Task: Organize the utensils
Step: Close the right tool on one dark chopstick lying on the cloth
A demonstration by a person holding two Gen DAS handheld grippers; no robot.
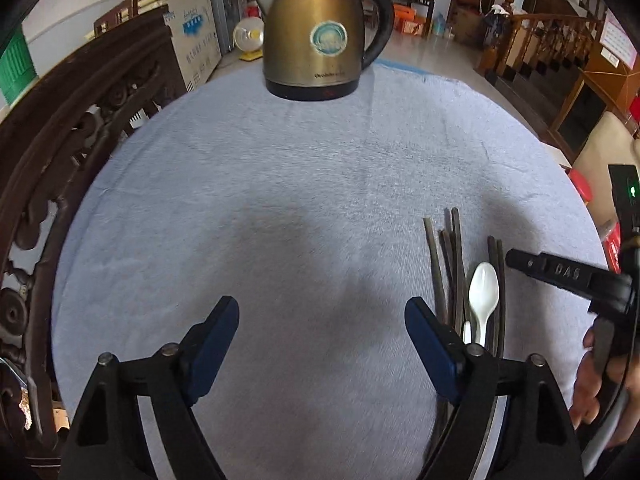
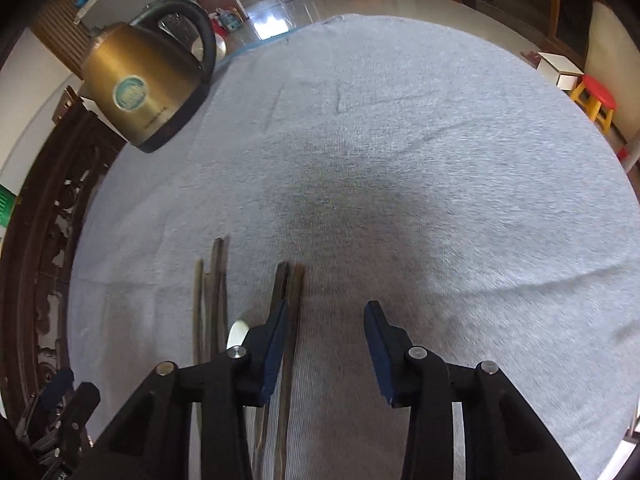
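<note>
Several dark chopsticks (image 1: 452, 264) lie side by side on the grey cloth at the right of the left wrist view, with a white plastic spoon (image 1: 483, 294) among them. My left gripper (image 1: 322, 316) is open and empty, just left of them. My right gripper (image 2: 326, 316) is open and empty; its left finger (image 2: 276, 344) lies over the chopsticks (image 2: 288, 292), and the spoon's bowl (image 2: 238, 332) peeks out beside it. Its body also shows in the left wrist view (image 1: 568, 276), to the right of the utensils.
A brass electric kettle (image 1: 320, 36) stands at the far edge of the cloth-covered table (image 1: 280, 184); it also shows in the right wrist view (image 2: 148, 84). A carved dark wooden chair back (image 1: 60, 152) runs along the left side. A red stool (image 2: 598, 100) stands beyond the right edge.
</note>
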